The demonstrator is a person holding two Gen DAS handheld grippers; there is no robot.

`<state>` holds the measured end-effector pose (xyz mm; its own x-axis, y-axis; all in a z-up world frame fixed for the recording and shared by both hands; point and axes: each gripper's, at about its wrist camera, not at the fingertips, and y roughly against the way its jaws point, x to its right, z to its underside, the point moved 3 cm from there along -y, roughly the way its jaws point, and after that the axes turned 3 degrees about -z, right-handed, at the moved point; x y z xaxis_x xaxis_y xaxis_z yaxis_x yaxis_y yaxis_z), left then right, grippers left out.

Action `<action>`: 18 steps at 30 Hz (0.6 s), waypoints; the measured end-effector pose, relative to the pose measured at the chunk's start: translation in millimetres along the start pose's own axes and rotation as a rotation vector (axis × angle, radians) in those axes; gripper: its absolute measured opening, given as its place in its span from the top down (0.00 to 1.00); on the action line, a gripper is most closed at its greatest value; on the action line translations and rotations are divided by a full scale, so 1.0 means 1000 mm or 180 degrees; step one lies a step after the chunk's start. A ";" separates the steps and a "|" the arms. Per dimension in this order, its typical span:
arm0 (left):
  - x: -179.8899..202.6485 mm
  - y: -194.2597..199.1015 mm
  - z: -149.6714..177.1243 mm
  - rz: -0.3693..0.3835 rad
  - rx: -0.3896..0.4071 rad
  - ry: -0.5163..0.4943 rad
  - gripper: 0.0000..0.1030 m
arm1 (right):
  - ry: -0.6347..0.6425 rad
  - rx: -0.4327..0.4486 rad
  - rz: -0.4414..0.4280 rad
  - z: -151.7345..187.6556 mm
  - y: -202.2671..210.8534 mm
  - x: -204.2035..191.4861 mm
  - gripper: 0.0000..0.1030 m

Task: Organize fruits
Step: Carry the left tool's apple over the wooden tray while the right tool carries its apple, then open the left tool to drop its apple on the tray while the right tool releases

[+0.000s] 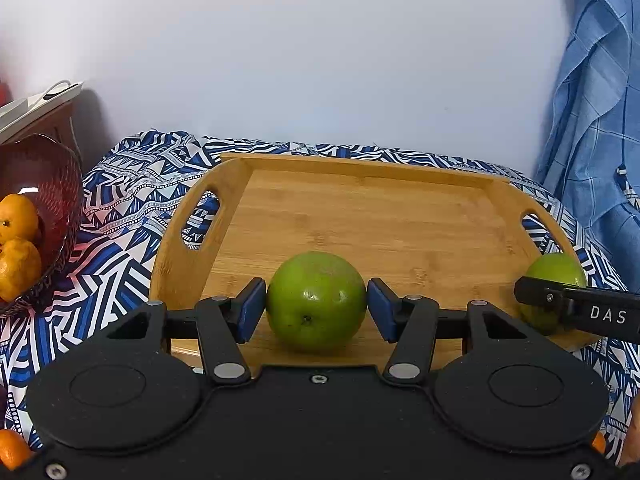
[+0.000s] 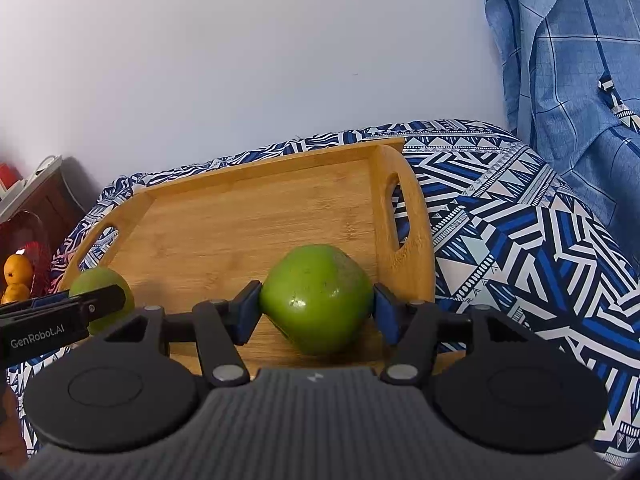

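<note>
Nearest the left wrist camera, the left claw [image 1: 316, 307] brackets a green fruit [image 1: 316, 300] on the near part of the wooden tray [image 1: 360, 208]. Its blue pads sit right at the fruit's sides, apparently clenched on it. The right claw [image 2: 317, 307] flanks a second green fruit [image 2: 316, 298] near the tray's right handle, though a sliver of gap shows at its right pad, so its hold looks released or nearly so. Both fruits seem to rest on the tray floor. Being round and smooth, either could roll toward the low near edge once let go and drop onto the patterned cloth [image 2: 520, 240]. Oranges [image 1: 16, 240] wait in the red bowl [image 1: 52, 184] at left.
</note>
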<state>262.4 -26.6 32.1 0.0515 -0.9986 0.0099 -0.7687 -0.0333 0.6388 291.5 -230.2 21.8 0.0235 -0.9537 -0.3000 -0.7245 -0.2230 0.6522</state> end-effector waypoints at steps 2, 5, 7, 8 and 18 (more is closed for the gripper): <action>0.000 0.000 0.000 -0.0001 -0.0002 0.0000 0.48 | 0.0039 -0.0005 0.0006 0.000 0.000 -0.001 0.37; 0.000 0.000 0.000 0.0008 -0.0010 0.0016 0.48 | 0.0063 -0.0008 0.0006 0.001 0.001 -0.001 0.37; -0.002 0.001 0.000 0.0023 -0.0014 0.0053 0.48 | 0.0062 -0.0006 -0.0003 0.001 0.001 -0.001 0.32; -0.002 0.002 -0.001 0.0028 -0.0012 0.0066 0.48 | 0.0057 0.0003 -0.0010 0.000 0.002 -0.001 0.28; -0.006 0.020 0.001 0.0011 0.0072 0.0009 0.31 | 0.0357 0.0116 0.0009 -0.006 0.027 -0.014 0.13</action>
<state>245.7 -21.3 44.4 0.0505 -0.9986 0.0144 -0.7830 -0.0307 0.6212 275.3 -224.1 47.9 0.0968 -0.9714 -0.2170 -0.7493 -0.2146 0.6265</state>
